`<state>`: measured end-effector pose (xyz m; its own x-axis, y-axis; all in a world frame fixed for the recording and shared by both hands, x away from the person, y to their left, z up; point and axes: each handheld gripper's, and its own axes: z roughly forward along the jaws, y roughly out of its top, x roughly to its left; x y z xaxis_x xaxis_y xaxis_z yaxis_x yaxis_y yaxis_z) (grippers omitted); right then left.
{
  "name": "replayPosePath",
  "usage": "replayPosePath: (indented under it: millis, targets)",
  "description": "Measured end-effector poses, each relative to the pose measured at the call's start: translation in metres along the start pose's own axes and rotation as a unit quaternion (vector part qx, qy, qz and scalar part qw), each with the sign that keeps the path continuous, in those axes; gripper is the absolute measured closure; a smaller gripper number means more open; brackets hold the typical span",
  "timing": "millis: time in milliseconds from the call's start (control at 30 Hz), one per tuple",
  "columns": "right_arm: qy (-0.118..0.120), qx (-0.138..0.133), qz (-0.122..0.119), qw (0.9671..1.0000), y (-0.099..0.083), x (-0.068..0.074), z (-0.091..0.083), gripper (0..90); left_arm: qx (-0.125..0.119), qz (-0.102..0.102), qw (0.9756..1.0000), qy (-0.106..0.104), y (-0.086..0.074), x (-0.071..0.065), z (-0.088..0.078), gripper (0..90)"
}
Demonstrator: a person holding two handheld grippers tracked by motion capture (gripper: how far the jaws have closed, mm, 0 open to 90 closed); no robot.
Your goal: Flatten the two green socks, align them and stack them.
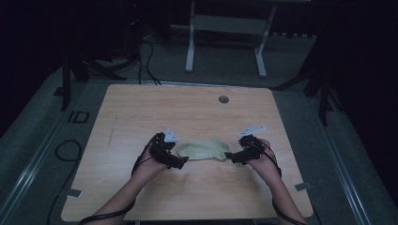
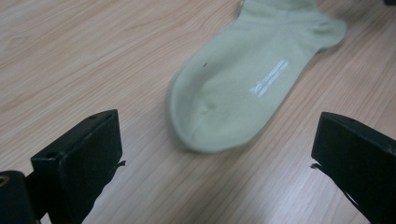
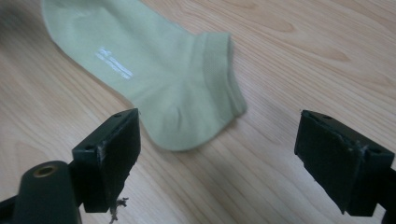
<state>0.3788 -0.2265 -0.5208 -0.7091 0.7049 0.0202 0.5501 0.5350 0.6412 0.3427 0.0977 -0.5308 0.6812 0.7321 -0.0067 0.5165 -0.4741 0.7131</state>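
The left gripper (image 1: 182, 159), jaws spread wide, sits at the nine o'clock end of a pale green ankle sock (image 1: 202, 149) with small white lettering, lying flat on the light wooden table (image 1: 141, 112); the right gripper (image 1: 229, 156), equally agape, sits at its three o'clock end

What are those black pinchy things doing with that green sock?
A person holds a claw in each hand over a wooden table. A pale green sock lies flat between them. The left claw faces the toe end and the right claw faces the cuff end. Both claws are open and neither grips the sock yet, so they look about ready to take hold of it.
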Motion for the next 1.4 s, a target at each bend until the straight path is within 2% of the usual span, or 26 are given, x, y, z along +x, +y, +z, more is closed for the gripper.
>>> replayPosePath:
  millis: [100,233,367,467,633,767,933,1133,1200,1400]
  targets:
    - [-0.003,-0.005,0.004,1.0,-0.006,-0.003,-0.002,13.8,-0.016,-0.007,0.9998,-0.005,-0.009,0.005,-0.006,1.7]
    - [-0.019,-0.019,0.017,0.9995,-0.015,-0.009,-0.006,13.0,-0.018,-0.01,0.9998,0.004,-0.02,0.011,-0.011,1.7]
    - [-0.028,-0.025,0.018,0.9991,-0.023,-0.014,-0.01,13.0,-0.015,-0.015,0.9998,0.008,-0.03,0.017,-0.016,1.7]
    - [-0.04,-0.022,0.007,0.9989,-0.03,-0.017,-0.012,13.0,-0.019,-0.022,0.9995,0.013,-0.037,0.021,-0.018,1.7]
    - [-0.049,-0.031,0.012,0.9982,-0.041,-0.024,-0.017,13.0,-0.019,-0.034,0.999,0.021,-0.047,0.028,-0.022,1.7]
    - [-0.061,-0.037,0.026,0.9971,-0.049,-0.033,-0.022,12.8,-0.025,-0.047,0.9982,0.027,-0.055,0.038,-0.027,1.7]
    - [-0.08,-0.046,0.053,0.9944,-0.061,-0.048,-0.03,12.9,-0.014,-0.06,0.9971,0.045,-0.064,0.051,-0.035,1.7]
    - [-0.104,-0.053,0.084,0.9896,-0.078,-0.061,-0.04,13.4,-0.019,-0.086,0.9939,0.066,-0.076,0.065,-0.044,1.7]
    - [-0.116,-0.052,0.089,0.9879,-0.083,-0.064,-0.043,13.4,-0.016,-0.093,0.9927,0.075,-0.08,0.07,-0.046,1.7]
    - [-0.132,-0.046,0.109,0.9842,-0.099,-0.07,-0.047,13.4,-0.019,-0.114,0.9884,0.099,-0.091,0.081,-0.056,1.7]
